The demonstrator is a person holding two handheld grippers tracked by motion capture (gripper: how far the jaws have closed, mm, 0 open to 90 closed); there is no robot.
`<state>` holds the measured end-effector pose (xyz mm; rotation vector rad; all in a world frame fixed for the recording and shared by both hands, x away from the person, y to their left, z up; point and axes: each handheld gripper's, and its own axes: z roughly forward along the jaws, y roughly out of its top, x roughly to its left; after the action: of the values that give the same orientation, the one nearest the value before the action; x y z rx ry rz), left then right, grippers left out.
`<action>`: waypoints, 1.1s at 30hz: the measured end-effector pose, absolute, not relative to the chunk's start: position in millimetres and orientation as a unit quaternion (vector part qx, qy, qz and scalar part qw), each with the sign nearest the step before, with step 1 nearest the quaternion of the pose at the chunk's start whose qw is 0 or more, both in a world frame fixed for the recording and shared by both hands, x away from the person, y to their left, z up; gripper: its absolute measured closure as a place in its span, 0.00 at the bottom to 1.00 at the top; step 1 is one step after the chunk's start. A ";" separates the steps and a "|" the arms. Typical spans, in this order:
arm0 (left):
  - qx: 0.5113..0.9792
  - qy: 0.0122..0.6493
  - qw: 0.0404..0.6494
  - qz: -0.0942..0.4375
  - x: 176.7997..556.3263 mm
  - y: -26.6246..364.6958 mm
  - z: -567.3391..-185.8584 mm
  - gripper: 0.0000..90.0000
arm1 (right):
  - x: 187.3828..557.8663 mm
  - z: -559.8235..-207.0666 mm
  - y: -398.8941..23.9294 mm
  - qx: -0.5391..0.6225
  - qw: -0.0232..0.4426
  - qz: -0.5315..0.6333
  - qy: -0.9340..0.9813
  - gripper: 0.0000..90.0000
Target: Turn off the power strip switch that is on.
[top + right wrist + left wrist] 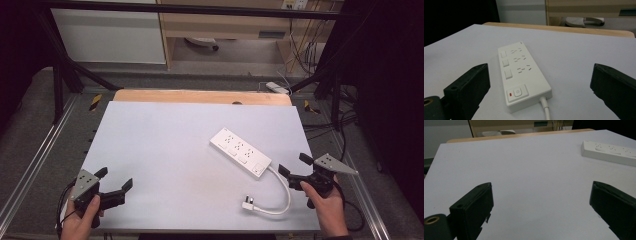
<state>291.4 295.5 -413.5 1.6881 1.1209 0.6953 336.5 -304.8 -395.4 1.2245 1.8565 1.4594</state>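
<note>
The counter (165, 150) is the largest item: a flat, matte, pale grey-white rectangular sheet, smooth and faintly scuffed near its middle, with a strip of light wood edge (200, 96) exposed along its far side. Black metal frame bars (60, 75) stand around it over a grey floor. On the right half of the counter lies a power strip (240, 152), a long white glossy plastic block with rounded corners, set diagonally, its far end toward the counter's middle and its near end toward the right tongs. The right gripper view shows its top face: three rectangular rocker switches beside three groups of slot-shaped socket holes, then a square master switch (517, 92) with a small red indicator at the cable end. A round white cable (285, 192) leaves that end, curves toward the near edge and ends in a white angular plug (248, 203) lying flat on the counter. The left tongs (114, 187), black blocky plastic with a grey three-cornered plate, are held at the near left corner, jaws spread wide over bare surface, well apart from the strip. The right tongs (295, 167), same build, sit near the right edge, jaws spread wide, empty, aimed at the strip's switch end, near it but not touching.
</note>
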 end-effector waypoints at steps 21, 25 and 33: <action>0.691 0.463 0.480 0.279 293.0 294.8 -415.0 0.05 | 355.7 -374.4 -280.0 0.441 0.225 0.516 0.698 0.05; 0.692 0.463 0.476 0.282 291.9 293.3 -414.0 0.05 | 357.2 -373.0 -277.1 0.435 0.221 0.518 0.702 0.06; 0.691 0.467 0.474 0.283 293.0 294.0 -415.3 0.05 | 363.8 -368.2 -273.1 0.429 0.219 0.520 0.705 0.06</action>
<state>293.0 294.0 -415.3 1.6907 1.1412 0.6912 363.8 -273.1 -368.2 1.1879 1.9510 1.4385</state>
